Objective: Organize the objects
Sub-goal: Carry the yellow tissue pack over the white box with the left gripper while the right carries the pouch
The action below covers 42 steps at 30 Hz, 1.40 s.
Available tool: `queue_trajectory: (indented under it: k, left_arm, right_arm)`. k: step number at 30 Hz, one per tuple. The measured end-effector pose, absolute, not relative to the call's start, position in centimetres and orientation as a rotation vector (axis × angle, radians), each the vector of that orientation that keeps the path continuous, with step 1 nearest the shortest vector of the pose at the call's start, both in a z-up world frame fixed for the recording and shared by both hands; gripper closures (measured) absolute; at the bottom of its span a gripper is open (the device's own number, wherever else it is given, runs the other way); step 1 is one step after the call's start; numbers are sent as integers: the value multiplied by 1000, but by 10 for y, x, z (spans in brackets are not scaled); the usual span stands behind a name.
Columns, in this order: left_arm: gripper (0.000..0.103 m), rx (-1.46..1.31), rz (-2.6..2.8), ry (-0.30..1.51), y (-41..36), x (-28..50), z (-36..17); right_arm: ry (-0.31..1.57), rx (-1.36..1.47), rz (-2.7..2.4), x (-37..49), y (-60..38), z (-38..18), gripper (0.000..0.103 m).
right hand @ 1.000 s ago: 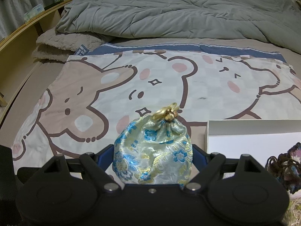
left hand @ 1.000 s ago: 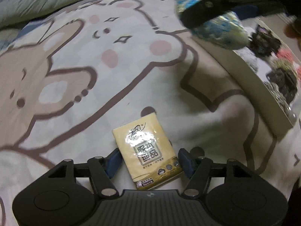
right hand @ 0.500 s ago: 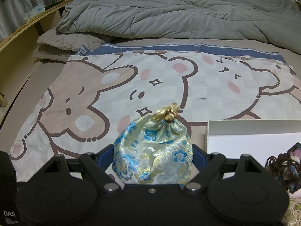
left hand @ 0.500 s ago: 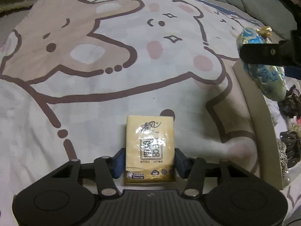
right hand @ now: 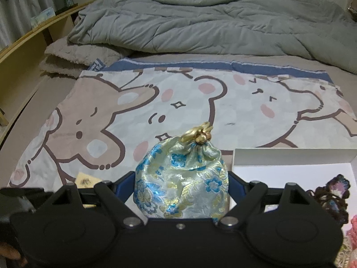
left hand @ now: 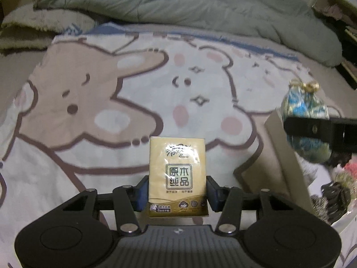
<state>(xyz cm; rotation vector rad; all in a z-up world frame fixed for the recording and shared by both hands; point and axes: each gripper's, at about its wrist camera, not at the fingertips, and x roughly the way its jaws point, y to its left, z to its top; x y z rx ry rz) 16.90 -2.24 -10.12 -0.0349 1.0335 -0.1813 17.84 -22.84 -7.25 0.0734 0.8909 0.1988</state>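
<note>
My left gripper is shut on a yellow tissue pack and holds it upright above the cartoon bear blanket. My right gripper is shut on a blue and gold brocade drawstring pouch, held just left of the white box. In the left wrist view the pouch and the right gripper's finger show at the right, above the box's left wall. A corner of the tissue pack shows at the lower left of the right wrist view.
The white box holds dark and pink knitted items and other small things. A grey duvet lies bunched at the far end of the bed. A wooden shelf runs along the left side.
My left gripper has lifted the tissue pack off the blanket and tilted up, so the far end of the bed now shows. My right gripper with the pouch has hardly moved.
</note>
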Motion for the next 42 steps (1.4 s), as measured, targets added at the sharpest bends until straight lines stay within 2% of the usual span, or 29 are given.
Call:
queue_trajectory:
  k: [17,42]
  left_arm:
    - [51,-67,-234,904,-45,170,-49]
    - [51,-29,-406,889,-174,175,-47]
  right_arm:
    - [792,33,171,138,-267,-40,17]
    - [726,113,-64,107,-385,-40,17]
